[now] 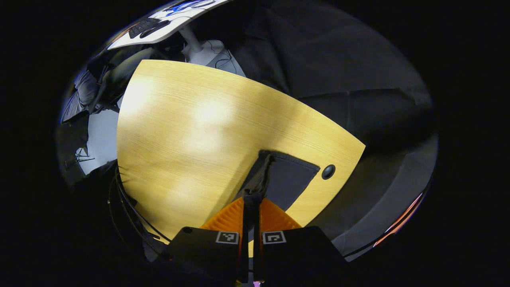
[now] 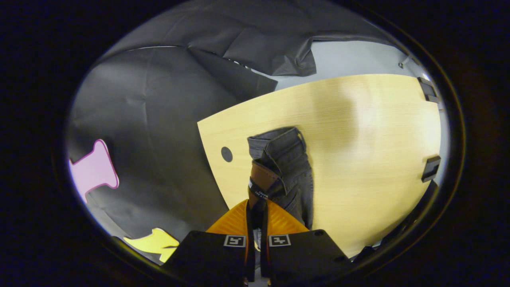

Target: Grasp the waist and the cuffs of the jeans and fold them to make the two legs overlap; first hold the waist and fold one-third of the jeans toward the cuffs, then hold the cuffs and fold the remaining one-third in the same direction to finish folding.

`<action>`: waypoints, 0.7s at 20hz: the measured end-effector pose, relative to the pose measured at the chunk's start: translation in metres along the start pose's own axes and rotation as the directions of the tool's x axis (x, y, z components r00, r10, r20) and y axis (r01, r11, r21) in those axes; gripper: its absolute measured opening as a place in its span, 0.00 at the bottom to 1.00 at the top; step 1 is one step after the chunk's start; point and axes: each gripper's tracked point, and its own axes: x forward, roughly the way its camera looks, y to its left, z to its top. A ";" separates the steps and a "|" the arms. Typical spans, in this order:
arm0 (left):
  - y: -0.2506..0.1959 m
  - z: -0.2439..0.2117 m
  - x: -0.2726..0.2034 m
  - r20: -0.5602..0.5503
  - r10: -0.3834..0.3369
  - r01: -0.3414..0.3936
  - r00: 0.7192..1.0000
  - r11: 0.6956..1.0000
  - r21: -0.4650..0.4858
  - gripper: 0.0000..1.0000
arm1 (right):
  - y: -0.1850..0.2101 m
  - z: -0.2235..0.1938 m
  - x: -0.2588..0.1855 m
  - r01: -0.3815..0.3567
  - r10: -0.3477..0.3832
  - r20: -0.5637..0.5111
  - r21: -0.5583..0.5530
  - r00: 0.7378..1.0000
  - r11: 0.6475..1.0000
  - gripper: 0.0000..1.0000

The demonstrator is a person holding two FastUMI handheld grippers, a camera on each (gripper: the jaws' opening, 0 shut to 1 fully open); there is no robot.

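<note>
The dark grey jeans (image 1: 287,177) lie on the wooden table (image 1: 187,127). In the left gripper view my left gripper (image 1: 251,199) is shut on a lifted edge of the jeans' dark cloth, which rises as a ridge from the flat part beyond. In the right gripper view my right gripper (image 2: 257,207) is shut on the jeans' waist (image 2: 283,159), where a brown leather patch (image 2: 262,179) sits just above the orange fingers (image 2: 279,219). The waistband with its belt loops hangs bunched beyond the fingertips, above the tabletop.
A round black grommet (image 1: 328,172) sits in the table near the jeans, also visible as the grommet (image 2: 226,154). Two black clips (image 2: 431,167) mark the table's far edge. Black cloth wall (image 2: 159,119) surrounds the table. Cables (image 1: 127,199) run along the table's left edge.
</note>
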 end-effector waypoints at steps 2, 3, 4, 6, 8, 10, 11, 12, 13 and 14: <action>-0.028 -0.009 0.013 -0.020 -0.019 0.019 1.000 1.000 0.006 0.08 | 0.014 0.003 0.021 0.008 -0.008 0.003 0.016 1.000 1.000 0.06; -0.044 -0.013 0.021 -0.033 -0.029 0.029 0.999 0.999 0.012 0.08 | 0.019 0.004 0.033 0.010 -0.010 0.003 0.020 1.000 1.000 0.06; -0.058 -0.017 0.031 -0.045 -0.042 0.042 0.998 0.999 0.014 0.08 | 0.022 0.007 0.044 0.017 -0.017 0.006 0.019 1.000 1.000 0.06; -0.076 -0.018 0.053 -0.051 -0.046 0.047 0.998 0.999 0.026 0.08 | 0.024 0.013 0.065 0.030 -0.030 0.025 0.005 0.999 1.000 0.06; -0.092 -0.018 0.077 -0.067 -0.046 0.050 0.997 0.998 0.050 0.09 | 0.025 0.017 0.083 0.039 -0.039 0.020 0.011 0.999 0.999 0.06; -0.101 -0.016 0.105 -0.079 -0.040 0.047 0.996 0.995 0.083 0.13 | 0.021 0.023 0.098 0.060 -0.060 0.027 0.009 0.998 0.998 0.06; -0.102 -0.015 0.114 -0.073 -0.017 0.025 0.997 0.994 0.108 0.15 | 0.019 0.025 0.106 0.067 -0.067 0.031 0.008 0.997 0.998 0.06; -0.103 -0.014 0.124 -0.066 0.003 0.006 0.998 0.992 0.129 0.18 | 0.018 0.026 0.112 0.070 -0.070 0.035 0.005 0.997 0.998 0.06; -0.105 -0.012 0.134 -0.051 0.022 -0.014 0.998 0.990 0.141 0.19 | 0.018 0.028 0.113 0.072 -0.072 0.044 0.006 0.996 0.997 0.10; -0.104 -0.009 0.139 -0.043 0.034 -0.028 0.998 0.989 0.148 0.26 | 0.018 0.030 0.117 0.076 -0.076 0.054 0.007 0.996 0.997 0.10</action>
